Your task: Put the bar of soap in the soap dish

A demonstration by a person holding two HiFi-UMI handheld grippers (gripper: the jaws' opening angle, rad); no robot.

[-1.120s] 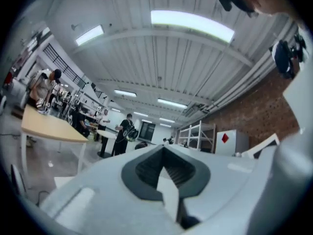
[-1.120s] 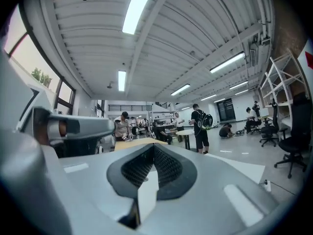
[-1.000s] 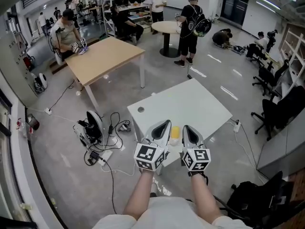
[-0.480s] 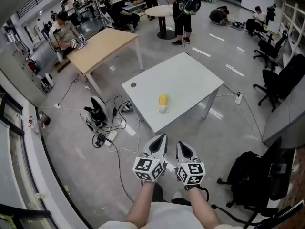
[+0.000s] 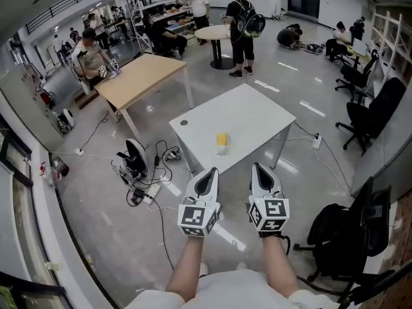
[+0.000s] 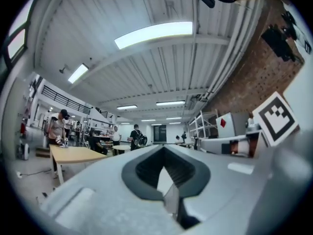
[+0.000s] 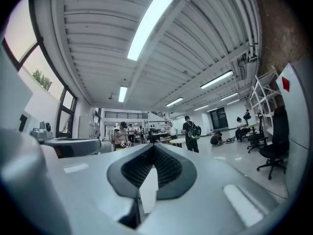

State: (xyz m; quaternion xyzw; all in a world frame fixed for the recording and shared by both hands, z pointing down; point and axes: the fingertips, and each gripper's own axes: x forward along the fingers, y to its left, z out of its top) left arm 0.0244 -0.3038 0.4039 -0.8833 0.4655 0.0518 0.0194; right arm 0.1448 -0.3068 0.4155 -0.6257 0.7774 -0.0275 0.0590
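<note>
Soap: yellow, lying near the middle of the white table, well ahead of both tools. A small white dish is touching its near end. At this size I cannot tell whether the soap is sitting in the dish or just beside it.

Left gripper: I am holding it out over the grey floor, short of the table's near corner and pointing toward the table. In the left gripper view its jaws are standing together with the tips meeting, and nothing is lying between them.

Right gripper: I am holding it beside the left one, apart from it and pointing the same way. In the right gripper view its jaws are likewise pressing together and carrying nothing.

Cubes: one is sitting at the rear of each tool, just ahead of my forearms.

Surroundings: a wooden table is standing beyond the white one, to the left. Cables are trailing on the floor beside the white table's left edge. A black chair is standing off to the right. A person with a backpack is standing by a round table at the far end.
</note>
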